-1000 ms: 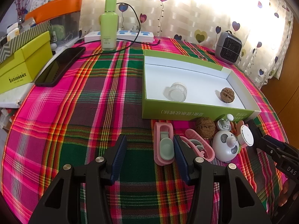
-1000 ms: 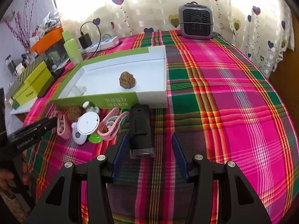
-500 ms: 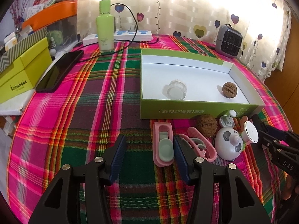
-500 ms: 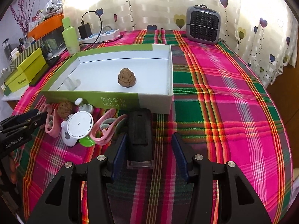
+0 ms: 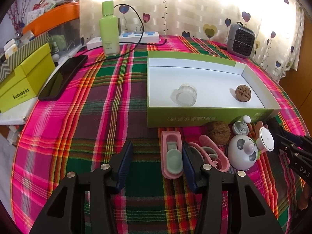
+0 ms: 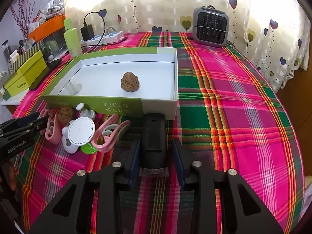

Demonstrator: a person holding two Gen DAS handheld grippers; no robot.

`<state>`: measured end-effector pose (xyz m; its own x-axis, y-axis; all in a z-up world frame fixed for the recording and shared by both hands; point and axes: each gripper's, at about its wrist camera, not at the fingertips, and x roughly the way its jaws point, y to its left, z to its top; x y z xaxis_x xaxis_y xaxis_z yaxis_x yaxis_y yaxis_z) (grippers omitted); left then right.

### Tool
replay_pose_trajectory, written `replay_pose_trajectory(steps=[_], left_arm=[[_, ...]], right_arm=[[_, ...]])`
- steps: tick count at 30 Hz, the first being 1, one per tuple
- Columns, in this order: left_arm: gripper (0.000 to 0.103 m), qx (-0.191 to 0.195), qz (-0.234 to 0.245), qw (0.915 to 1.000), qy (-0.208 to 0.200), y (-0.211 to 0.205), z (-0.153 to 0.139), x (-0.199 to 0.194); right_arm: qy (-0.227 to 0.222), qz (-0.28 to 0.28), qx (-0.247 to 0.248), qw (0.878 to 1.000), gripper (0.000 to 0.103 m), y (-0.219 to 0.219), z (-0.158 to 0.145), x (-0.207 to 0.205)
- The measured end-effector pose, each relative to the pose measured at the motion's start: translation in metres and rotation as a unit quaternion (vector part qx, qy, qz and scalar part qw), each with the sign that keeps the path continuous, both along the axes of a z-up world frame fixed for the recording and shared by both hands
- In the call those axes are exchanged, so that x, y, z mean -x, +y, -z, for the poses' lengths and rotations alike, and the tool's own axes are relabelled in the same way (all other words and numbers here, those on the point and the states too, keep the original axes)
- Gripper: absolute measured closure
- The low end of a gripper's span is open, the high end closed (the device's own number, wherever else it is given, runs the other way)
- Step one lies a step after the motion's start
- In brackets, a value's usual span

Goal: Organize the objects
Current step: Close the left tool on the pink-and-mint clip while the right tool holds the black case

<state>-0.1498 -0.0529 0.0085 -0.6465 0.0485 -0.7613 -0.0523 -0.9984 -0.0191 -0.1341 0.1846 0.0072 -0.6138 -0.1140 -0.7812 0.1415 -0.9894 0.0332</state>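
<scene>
Black boxy device with clear base flat on plaid counter before green-and-white box, between closing right gripper fingers, gap beside the right one, left gripper fingers apart, closing, pink clip between.

Strong daylight glares through the pale heart-printed curtain behind the desk's far edge, washing it out. Both fisheye views bend and darken toward their corners; the centre is sharp.
</scene>
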Motion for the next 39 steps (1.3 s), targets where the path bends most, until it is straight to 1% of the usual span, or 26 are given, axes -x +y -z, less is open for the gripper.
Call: replay_pose_trajectory(steps=[3,8,13,15,25,30,39], left_arm=[[0.066,0.002,-0.008,1.0,0.002,-0.001,0.0,0.001],[0.071,0.0,-0.01,0.9999,0.002,-0.004,0.0,0.002],[0.084,-0.001,-0.016,0.9999,0.003,-0.008,-0.001,0.004],[0.087,0.0,-0.016,0.9999,0.004,-0.008,-0.001,0.004],[0.087,0.0,-0.017,0.9998,0.004,-0.008,-0.001,0.003],[0.087,-0.002,-0.01,0.9999,0.005,-0.006,-0.002,-0.002],[0.087,-0.008,-0.002,0.9998,0.019,-0.004,-0.015,-0.01]], right_arm=[[0.0,0.0,-0.002,1.0,0.075,0.0,0.0,0.0],[0.0,0.0,-0.005,1.0,0.075,0.001,0.001,0.0],[0.0,0.001,0.0,1.0,0.075,0.001,0.001,0.0],[0.0,0.001,0.002,1.0,0.075,0.001,0.001,-0.001],[-0.001,-0.004,0.01,1.0,0.075,0.002,0.0,-0.002],[0.005,-0.005,0.019,1.0,0.075,0.003,-0.003,-0.004],[0.013,-0.015,0.027,0.999,0.075,0.001,-0.013,-0.009]])
